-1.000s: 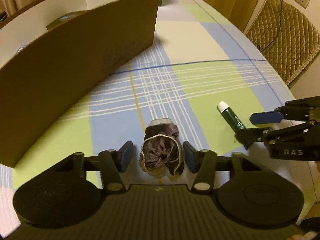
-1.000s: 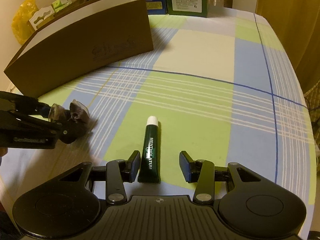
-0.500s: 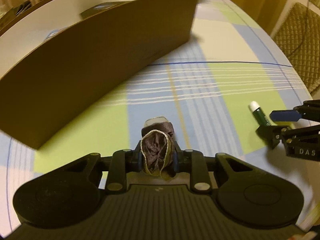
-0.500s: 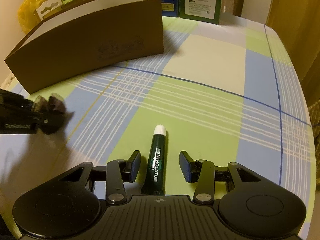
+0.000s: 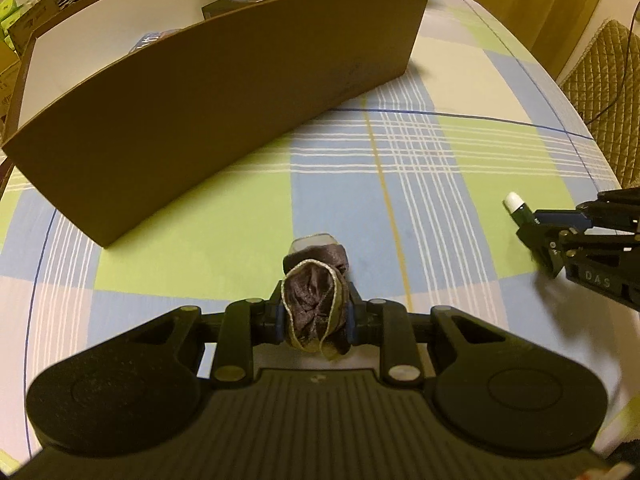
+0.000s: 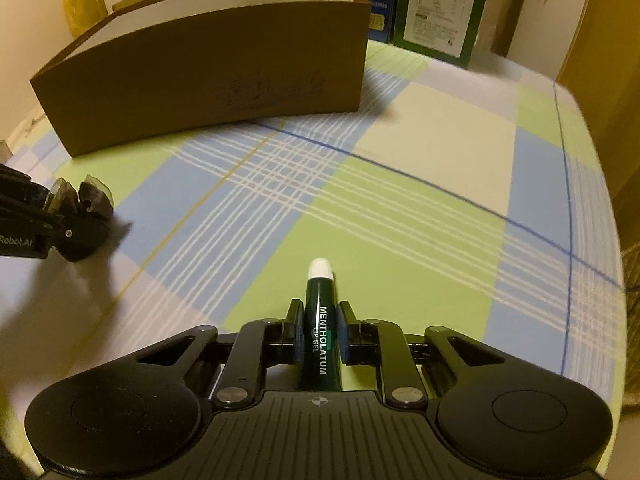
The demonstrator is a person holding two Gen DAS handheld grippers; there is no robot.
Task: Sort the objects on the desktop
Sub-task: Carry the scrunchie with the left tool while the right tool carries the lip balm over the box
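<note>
Both hand-held grippers loaded, near the box (image 6: pixel 208 68).
Left hand-held gripper (image 5: pixel 316 318) clamps a crumpled dark scrunchie (image 5: pixel 314 308), gold-edged; right hand-held gripper (image 6: pixel 319 334) clamps a dark-green, white-capped lip-gel tube (image 6: pixel 322 320), off the box's near wall.

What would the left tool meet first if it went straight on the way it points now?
Probably the checked tablecloth, since the left tool, shut on the dark pouch, points steeply down; the brown box lies beyond.

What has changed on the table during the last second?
Both grippers closed on their things: the left gripper on the dark scrunchie, then the right gripper on the green lip gel tube. The brown box and checked tablecloth stayed as they were.
</note>
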